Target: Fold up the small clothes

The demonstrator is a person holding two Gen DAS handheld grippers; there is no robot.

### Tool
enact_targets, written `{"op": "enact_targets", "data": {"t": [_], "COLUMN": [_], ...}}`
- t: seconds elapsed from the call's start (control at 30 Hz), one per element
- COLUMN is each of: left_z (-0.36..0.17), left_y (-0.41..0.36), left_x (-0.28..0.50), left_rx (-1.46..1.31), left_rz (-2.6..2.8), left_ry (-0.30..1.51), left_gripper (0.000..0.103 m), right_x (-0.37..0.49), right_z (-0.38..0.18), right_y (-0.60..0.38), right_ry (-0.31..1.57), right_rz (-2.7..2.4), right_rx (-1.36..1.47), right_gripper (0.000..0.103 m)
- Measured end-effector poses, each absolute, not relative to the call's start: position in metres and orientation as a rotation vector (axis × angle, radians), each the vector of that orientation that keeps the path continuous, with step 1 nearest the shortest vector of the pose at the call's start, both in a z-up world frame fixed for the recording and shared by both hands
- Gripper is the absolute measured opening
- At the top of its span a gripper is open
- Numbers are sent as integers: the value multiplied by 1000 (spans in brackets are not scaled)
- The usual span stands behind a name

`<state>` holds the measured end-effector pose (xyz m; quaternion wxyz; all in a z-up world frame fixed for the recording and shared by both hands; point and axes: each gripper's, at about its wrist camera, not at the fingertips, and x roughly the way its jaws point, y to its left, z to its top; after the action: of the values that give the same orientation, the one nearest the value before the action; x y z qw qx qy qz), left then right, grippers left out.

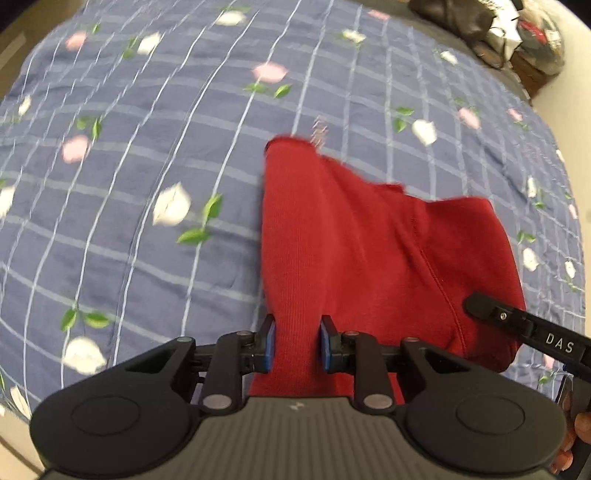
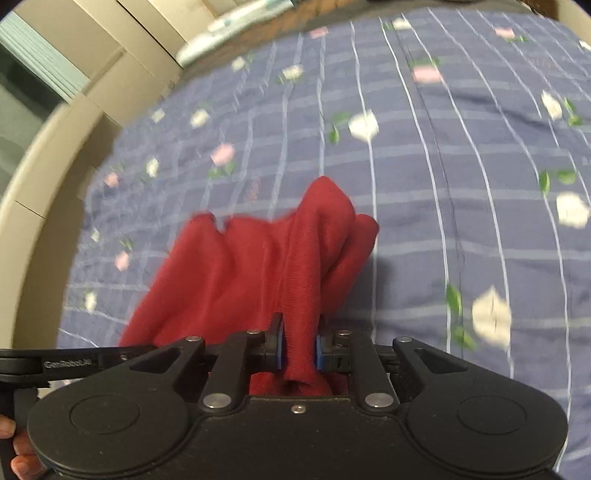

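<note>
A small red knit garment (image 1: 373, 251) hangs over the blue checked bedspread (image 1: 140, 155), held up at two spots. My left gripper (image 1: 297, 343) is shut on a ribbed strip of the red cloth, which runs between its blue pads (image 1: 271, 347). In the right wrist view my right gripper (image 2: 298, 347) is shut on another bunched edge of the red garment (image 2: 236, 273), whose folds droop ahead of it. The right gripper's black finger (image 1: 517, 325) shows at the left view's right edge, against the cloth.
The bedspread (image 2: 443, 184) with white and pink flowers covers the whole bed. Dark bags and clutter (image 1: 491, 26) sit at the far right corner. A cream wall and panels (image 2: 55, 155) border the bed's left side. A hand (image 2: 18, 454) grips the handle.
</note>
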<state>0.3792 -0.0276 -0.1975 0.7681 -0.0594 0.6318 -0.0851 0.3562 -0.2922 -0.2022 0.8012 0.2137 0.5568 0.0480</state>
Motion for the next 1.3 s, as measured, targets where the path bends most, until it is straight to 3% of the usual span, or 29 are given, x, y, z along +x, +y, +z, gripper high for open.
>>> {"op": "enact_targets", "data": {"t": [0.17, 0.23, 0.3, 0.37, 0.43, 0.63, 0.9, 1.3], "left_z": [-221, -223, -223, -222, -217, -190, -137, -69], "left_y": [-19, -21, -24, -26, -27, -24, -12, 6], "left_x": [368, 368, 367, 366, 365, 349, 303, 182], "left_rx": [-108, -79, -50, -33, -38, -24, -37, -11], "left_rz": [-191, -195, -185, -178, -171, -129, -80, -46], "left_ry": [1420, 1417, 1411, 1411, 1406, 1328, 1180, 912], "left_gripper": [30, 37, 41, 48, 63, 89, 100, 102], "right_x": [336, 329, 324, 318, 312, 299, 252, 135], "right_z": [-221, -221, -218, -214, -207, -181, -127, -58], "right_y": [-283, -286, -290, -291, -293, -295, -292, -271], "right_ry": [1259, 1256, 1250, 1241, 1225, 1145, 983, 804], "right_rz": [-9, -45, -73, -85, -94, -89, -58, 15], "right_rx": [417, 417, 411, 411, 409, 392, 354, 279], "right_gripper": [26, 33, 34, 40, 55, 76, 98, 102]}}
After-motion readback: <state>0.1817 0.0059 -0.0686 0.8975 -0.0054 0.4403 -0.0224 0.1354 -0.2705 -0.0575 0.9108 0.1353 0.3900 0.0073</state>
